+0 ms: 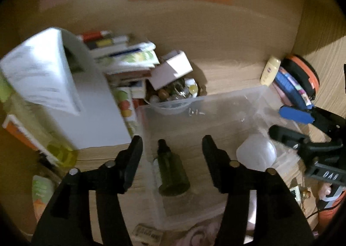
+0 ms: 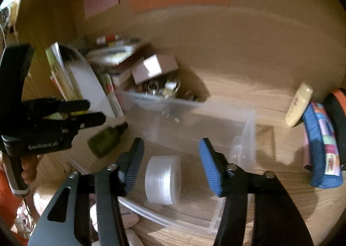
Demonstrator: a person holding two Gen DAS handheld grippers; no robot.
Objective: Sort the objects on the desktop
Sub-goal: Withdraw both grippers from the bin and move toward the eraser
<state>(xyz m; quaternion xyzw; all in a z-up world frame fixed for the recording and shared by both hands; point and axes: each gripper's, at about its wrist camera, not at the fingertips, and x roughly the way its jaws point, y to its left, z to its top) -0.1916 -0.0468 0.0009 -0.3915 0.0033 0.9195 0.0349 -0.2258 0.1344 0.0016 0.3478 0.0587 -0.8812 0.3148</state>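
A clear plastic bin (image 1: 235, 98) stands on the wooden desk. Inside it a dark green dropper bottle (image 1: 170, 170) lies on its side, and a white round jar (image 1: 256, 152) rests to its right. My left gripper (image 1: 172, 139) hangs open above the bottle, with both fingers clear of it. My right gripper (image 2: 171, 141) is open too, its blue pads (image 2: 208, 165) on either side of the white jar (image 2: 163, 180) without touching it. In the right wrist view the green bottle (image 2: 106, 139) lies under the left gripper (image 2: 96, 110). The right gripper (image 1: 279, 120) shows at the right edge of the left wrist view.
A white box (image 1: 71, 94) and a stack of books (image 1: 125, 57) stand at the left. Behind the bin sits a bowl of small items (image 1: 177, 92) with a small cardboard box (image 1: 173, 68) on top. At the right are a cream bottle (image 2: 299, 105), a blue pencil case (image 2: 322, 155) and an orange-black round case (image 1: 302, 77).
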